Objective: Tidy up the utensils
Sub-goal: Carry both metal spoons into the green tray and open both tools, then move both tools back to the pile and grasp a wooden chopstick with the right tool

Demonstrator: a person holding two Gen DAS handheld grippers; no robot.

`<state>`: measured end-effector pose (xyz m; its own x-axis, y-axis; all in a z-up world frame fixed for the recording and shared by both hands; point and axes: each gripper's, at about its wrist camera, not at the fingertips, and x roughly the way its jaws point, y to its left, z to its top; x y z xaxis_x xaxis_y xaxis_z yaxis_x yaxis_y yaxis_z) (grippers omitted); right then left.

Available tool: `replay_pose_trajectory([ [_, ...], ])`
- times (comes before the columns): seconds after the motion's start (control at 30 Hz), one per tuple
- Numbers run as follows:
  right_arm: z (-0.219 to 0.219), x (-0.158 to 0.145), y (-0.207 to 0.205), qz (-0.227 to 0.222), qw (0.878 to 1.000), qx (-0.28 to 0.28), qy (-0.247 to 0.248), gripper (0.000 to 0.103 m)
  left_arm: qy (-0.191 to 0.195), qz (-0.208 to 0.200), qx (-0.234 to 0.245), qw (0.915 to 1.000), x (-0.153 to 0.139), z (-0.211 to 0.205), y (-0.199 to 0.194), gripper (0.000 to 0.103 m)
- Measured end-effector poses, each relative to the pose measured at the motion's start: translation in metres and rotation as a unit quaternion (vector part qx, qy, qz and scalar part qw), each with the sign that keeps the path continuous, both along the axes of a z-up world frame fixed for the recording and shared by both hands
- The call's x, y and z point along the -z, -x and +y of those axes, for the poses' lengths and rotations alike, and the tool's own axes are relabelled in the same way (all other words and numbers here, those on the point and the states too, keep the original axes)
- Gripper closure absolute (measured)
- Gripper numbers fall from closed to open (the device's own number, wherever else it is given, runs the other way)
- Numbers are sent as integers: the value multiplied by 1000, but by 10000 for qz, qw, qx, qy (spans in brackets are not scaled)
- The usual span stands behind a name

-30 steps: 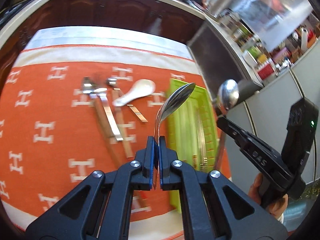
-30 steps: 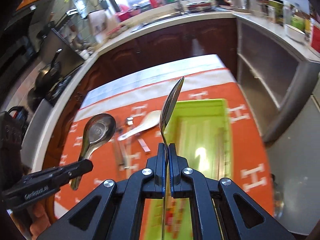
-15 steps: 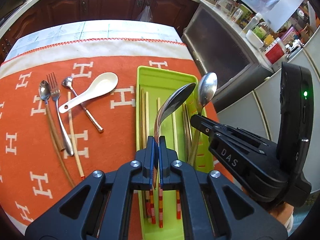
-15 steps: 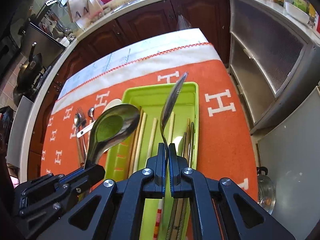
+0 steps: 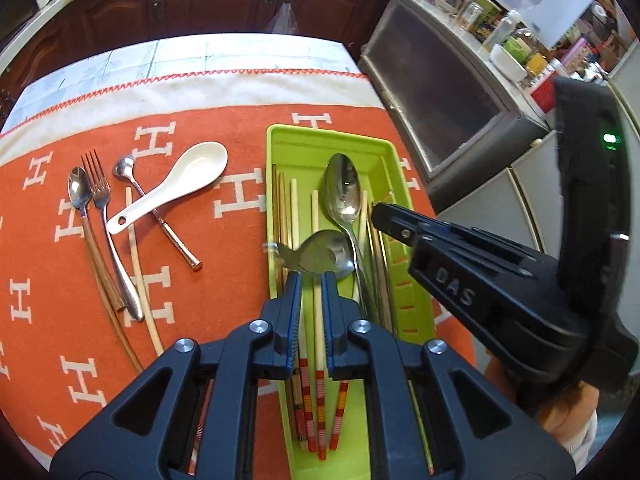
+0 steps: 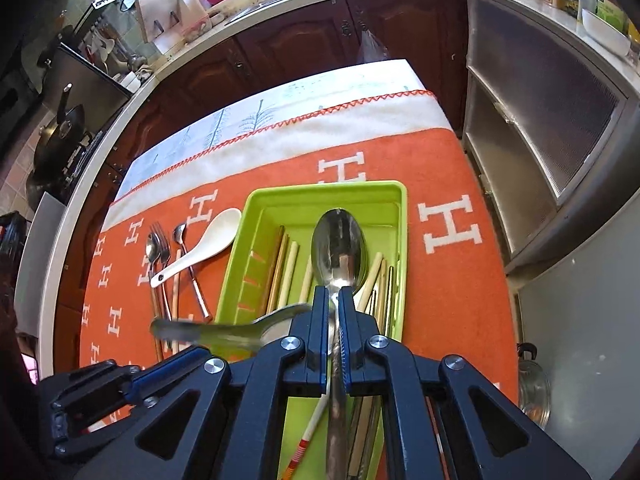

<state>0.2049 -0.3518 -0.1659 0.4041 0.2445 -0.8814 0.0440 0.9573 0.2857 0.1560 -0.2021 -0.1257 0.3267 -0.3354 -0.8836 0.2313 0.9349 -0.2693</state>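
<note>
A kitchen table is covered by an orange cloth (image 5: 208, 240) patterned with white H shapes, with a white band along its far edge. Dark wooden cabinets (image 5: 192, 4) stand behind it, and a counter crowded with jars runs along the right. A lime-green tray (image 5: 404, 200) lies on the cloth, its long side running away from the viewer, with chopsticks (image 5: 316, 344) lying lengthwise inside.

A second ago both grippers held their spoons upright above the cloth; both have since come down over the tray. The left gripper (image 5: 311, 280) has just been opening; a narrow gap shows between its pads, and they grip nothing. Its spoon (image 5: 320, 258) now lies crosswise and blurred over the chopsticks, handle over the tray's left rim. The right gripper (image 6: 334, 294) is nearly closed around the neck of a large steel spoon (image 6: 339, 246), which rests along the tray, bowl facing up and pointing to the far end.

On the cloth, left of the tray, lie a white ceramic spoon (image 5: 176, 184), a fork (image 5: 106, 216) and two small spoons.
</note>
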Motion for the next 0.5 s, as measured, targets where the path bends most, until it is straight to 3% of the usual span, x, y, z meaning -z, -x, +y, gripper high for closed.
replay_pose_trajectory([
  [0.27,8,-8,24,-1,9998,-81,-193,98,54,-48,293,9995,-21,25,28,85],
  [0.5,26,-21,45,-7,9993,-166,-340,98,-86,-137,145,9998,-33,77,46,85],
])
